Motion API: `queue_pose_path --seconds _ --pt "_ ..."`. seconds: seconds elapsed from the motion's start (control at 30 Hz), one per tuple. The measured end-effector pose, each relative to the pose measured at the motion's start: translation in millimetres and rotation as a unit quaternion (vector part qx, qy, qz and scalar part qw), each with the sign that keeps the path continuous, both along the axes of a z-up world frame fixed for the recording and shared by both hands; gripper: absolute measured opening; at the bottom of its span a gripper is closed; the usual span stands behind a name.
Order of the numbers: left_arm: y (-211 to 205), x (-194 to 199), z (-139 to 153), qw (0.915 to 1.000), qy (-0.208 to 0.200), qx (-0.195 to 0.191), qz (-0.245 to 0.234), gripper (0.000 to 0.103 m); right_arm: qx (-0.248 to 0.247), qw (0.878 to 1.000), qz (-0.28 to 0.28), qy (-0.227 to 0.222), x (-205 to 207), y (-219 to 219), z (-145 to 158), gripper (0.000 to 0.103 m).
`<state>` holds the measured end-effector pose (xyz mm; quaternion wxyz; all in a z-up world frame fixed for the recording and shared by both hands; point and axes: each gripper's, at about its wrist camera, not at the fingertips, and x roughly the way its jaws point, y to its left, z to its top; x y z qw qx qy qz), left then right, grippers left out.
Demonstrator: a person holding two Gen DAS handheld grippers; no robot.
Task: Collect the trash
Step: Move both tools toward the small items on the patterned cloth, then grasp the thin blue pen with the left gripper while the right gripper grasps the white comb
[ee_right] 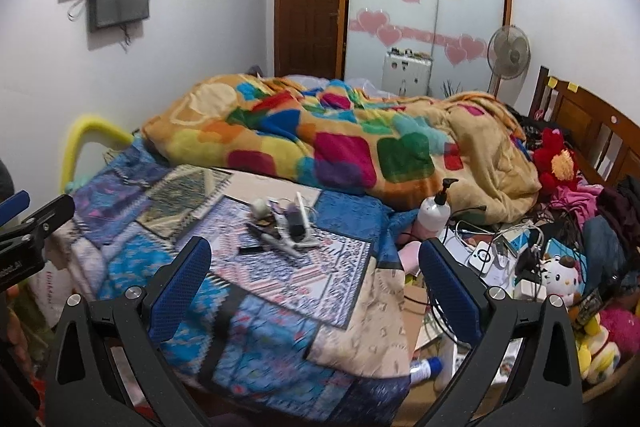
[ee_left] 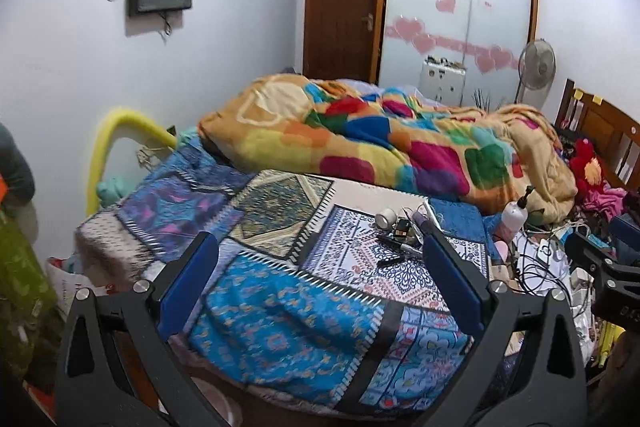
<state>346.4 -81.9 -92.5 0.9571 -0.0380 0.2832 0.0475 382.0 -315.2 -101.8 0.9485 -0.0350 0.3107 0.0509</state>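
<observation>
Bedroom clutter is filling both views, with a bed under a blue patchwork quilt (ee_right: pixel 276 339) spreading across the lower half of each frame. Nearest the lens, the left gripper (ee_left: pixel 320 283) and the right gripper (ee_right: pixel 316 277) are both hanging above the quilt's near edge, blue-padded jaws spread wide and holding nothing.

Just beyond, in the middle of each frame, a small heap of loose items (ee_right: pixel 280 227) is lying on the white-and-blue patterned patch: dark pen-like sticks, a small pale round thing, a purple tube. Which of these counts as trash is unclear from here. In the right wrist view the heap is sitting ahead and slightly left of centre; in the left wrist view (ee_left: pixel 404 231) it is lying toward the right finger. The sticks' long axes are running roughly left to right, so the jaws would probably need turning to close across a stick. Neither gripper is clearly nearer.

Further right, a white pump bottle (ee_right: pixel 436 211) is standing beside tangled cables (ee_right: pixel 516 243). Behind, a rumpled multicoloured fleece blanket (ee_right: pixel 340 147) is covering the bed. No trash bin is showing. Writing on the left gripper's body, at the left edge of the right view, is too cut off to read.
</observation>
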Motion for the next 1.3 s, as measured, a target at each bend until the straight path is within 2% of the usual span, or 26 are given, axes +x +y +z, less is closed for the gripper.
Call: queue_pose_path --seconds 0.13,0.23,0.3,0.4,0.53,0.7,0.83,0.9,1.03,1.17,1.2,1.3 --pt "-14.7 45.2 -28.5 0.9994 0.029 0.0 -0.018 0.09 -0.002 1.0 0.006 0.025 40.3 -12.3 -28.3 0.102" --pt "-25.0 76.8 -50.7 0.9978 0.057 -0.009 -0.034 0.084 -0.002 0.998 0.02 0.053 70.1 -18.0 -52.4 0.09" --pt "-33.2 96.2 -65.1 0.9963 0.073 -0.016 -0.041 0.078 0.004 0.997 0.031 0.075 89.4 -21.1 -68.5 0.078" --pt "-45.2 123.2 -84.1 0.9941 0.091 -0.019 -0.056 0.075 0.032 0.992 0.054 0.108 116.2 -25.8 -92.3 0.066" --pt "-56.4 154.4 -106.3 0.9906 0.115 -0.025 -0.069 0.075 0.072 0.984 0.079 0.146 147.7 -27.9 -118.7 0.055" --pt "-64.8 186.5 -128.9 0.9822 0.15 -0.067 -0.091 0.075 0.082 0.976 0.094 0.177 177.3 -25.4 -142.9 0.037" --pt "-71.5 207.6 -141.7 0.9799 0.159 -0.074 -0.096 0.071 0.085 0.971 0.121 0.188 191.2 -17.9 -154.9 0.032" --pt "-75.0 218.7 -147.1 0.9776 0.166 -0.081 -0.101 0.057 0.085 0.969 0.133 0.192 196.3 -14.1 -159.1 0.025" --pt "-81.0 238.2 -157.5 0.9704 0.181 -0.109 -0.117 0.044 0.081 0.966 0.149 0.197 205.9 -5.7 -167.2 0.02" --pt "-88.3 253.4 -170.7 0.963 0.197 -0.133 -0.127 0.024 0.08 0.965 0.157 0.196 208.8 -3.8 -171.1 0.014" --pt "-89.0 255.2 -172.6 0.9622 0.194 -0.14 -0.13 0.021 0.084 0.964 0.158 0.197 209.1 -4.1 -171.7 0.01" --pt "-92.6 259.3 -176.5 0.96 0.193 -0.153 -0.133 0.017 0.098 0.962 0.158 0.199 209.6 -7.4 -173.5 0.01"
